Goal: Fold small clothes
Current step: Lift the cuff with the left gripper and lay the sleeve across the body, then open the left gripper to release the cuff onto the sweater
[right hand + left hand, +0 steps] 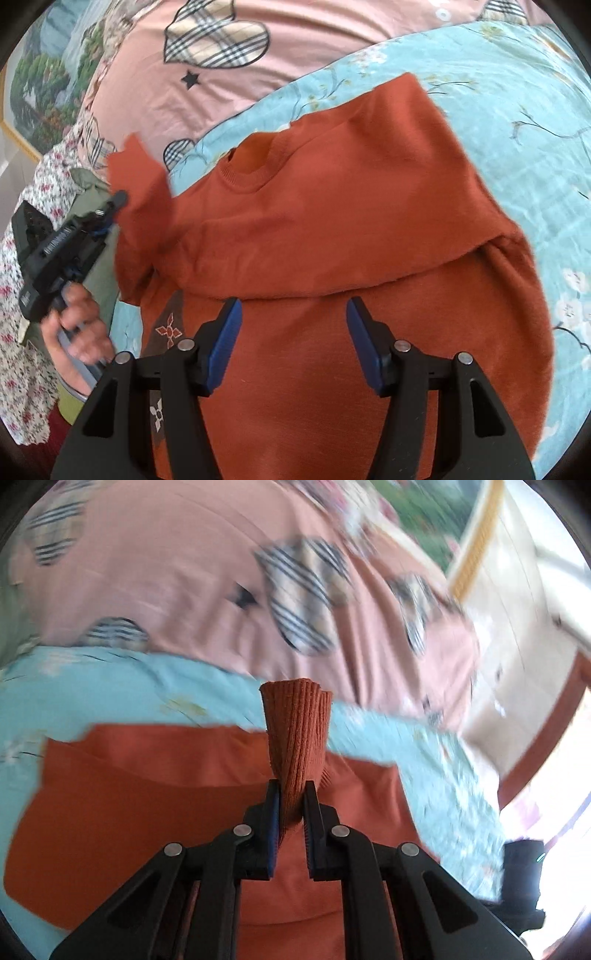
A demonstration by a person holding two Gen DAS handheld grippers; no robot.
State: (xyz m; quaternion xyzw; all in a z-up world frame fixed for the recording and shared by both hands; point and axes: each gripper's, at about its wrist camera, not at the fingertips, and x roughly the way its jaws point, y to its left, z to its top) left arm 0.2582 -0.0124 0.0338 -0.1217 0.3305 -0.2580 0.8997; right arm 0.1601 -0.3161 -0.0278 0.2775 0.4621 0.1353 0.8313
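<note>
A small rust-orange sweater lies on a light blue floral bedsheet, with its right sleeve folded across the chest and its round collar up. My left gripper is shut on the ribbed cuff of the left sleeve and holds it lifted above the sweater body. In the right wrist view the left gripper holds that sleeve at the sweater's left side. My right gripper is open and empty, just above the sweater's lower front.
A pink quilt with plaid hearts lies beyond the sweater. A floral cloth and olive fabric lie at the left. A framed landscape picture and pale wooden furniture stand past the bed.
</note>
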